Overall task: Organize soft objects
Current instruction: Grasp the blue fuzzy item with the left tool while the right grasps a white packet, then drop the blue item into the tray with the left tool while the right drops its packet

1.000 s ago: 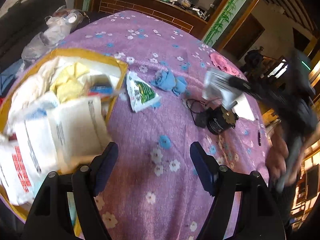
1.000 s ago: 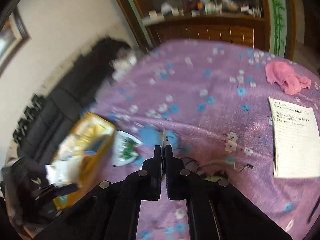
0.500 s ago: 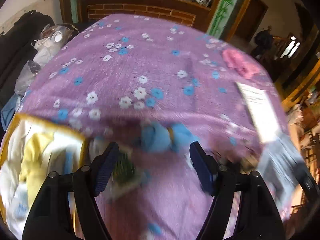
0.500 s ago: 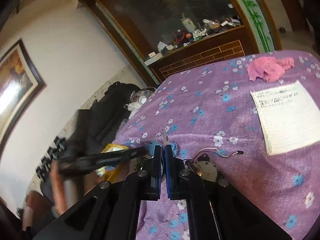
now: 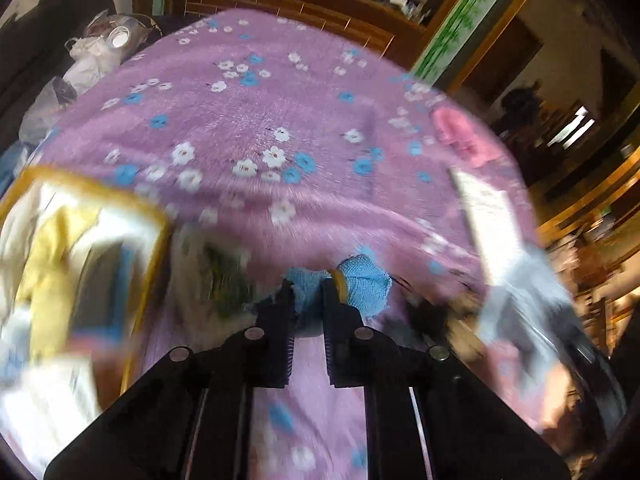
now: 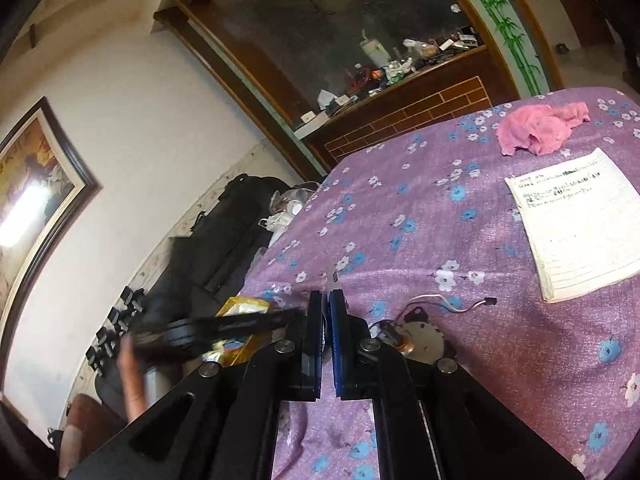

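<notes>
Left gripper (image 5: 306,292): jaws, spread wide a moment ago, have just closed onto the knobbly blue terry-cloth bundle (image 5: 362,282) on the purple floral tablecloth (image 5: 256,120), so pickup has probably begun. The yellow-rimmed box of soft packets (image 5: 86,248) lies at nine o'clock. Right gripper (image 6: 326,300): jaws together, seemingly empty.
</notes>
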Motion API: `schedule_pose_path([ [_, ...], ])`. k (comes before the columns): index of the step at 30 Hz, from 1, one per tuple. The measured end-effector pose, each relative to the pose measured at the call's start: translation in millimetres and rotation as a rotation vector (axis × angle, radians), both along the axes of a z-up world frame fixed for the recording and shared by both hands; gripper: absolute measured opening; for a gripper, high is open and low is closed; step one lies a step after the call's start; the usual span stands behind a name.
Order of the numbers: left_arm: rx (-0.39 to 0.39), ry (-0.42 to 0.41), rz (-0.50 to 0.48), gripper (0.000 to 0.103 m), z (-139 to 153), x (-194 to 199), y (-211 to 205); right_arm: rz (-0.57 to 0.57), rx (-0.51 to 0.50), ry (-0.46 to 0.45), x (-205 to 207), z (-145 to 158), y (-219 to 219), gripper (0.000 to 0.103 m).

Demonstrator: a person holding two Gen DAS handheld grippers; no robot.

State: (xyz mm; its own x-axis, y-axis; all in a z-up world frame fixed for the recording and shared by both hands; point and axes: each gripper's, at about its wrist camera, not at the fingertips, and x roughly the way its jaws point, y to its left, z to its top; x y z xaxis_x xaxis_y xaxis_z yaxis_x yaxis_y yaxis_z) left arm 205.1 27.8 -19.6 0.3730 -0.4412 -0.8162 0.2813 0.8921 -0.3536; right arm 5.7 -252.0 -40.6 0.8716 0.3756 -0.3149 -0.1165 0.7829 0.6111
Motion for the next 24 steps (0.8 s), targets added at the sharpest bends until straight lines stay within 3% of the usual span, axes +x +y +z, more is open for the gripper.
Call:
schedule_pose_path([
  [6, -0.079, -0.090, 0.093, 0.010, 32.3, -72.5, 88.3, 0.054, -0.059, -0.017, -1.7, 4.6, 33.9, 0.003],
  [11, -0.108, -0.101, 0.197, 0.010, 40.1, -95.2, 167.1, 0.091, -0.129, -0.034, -0.3, 7.8, 79.2, 0.003],
  [18, -0.120, -0.120, 0.285, 0.010, 38.5, -69.3, 214.8, 0.201, -0.138, 0.011, 45.3, 35.0, 159.8, 0.003],
  [24, -0.004, -0.100, 0.317, 0.010, 20.4, -40.3, 220.4, 0.230, -0.143, 0.047, 117.2, 55.0, 224.8, 0.003],
])
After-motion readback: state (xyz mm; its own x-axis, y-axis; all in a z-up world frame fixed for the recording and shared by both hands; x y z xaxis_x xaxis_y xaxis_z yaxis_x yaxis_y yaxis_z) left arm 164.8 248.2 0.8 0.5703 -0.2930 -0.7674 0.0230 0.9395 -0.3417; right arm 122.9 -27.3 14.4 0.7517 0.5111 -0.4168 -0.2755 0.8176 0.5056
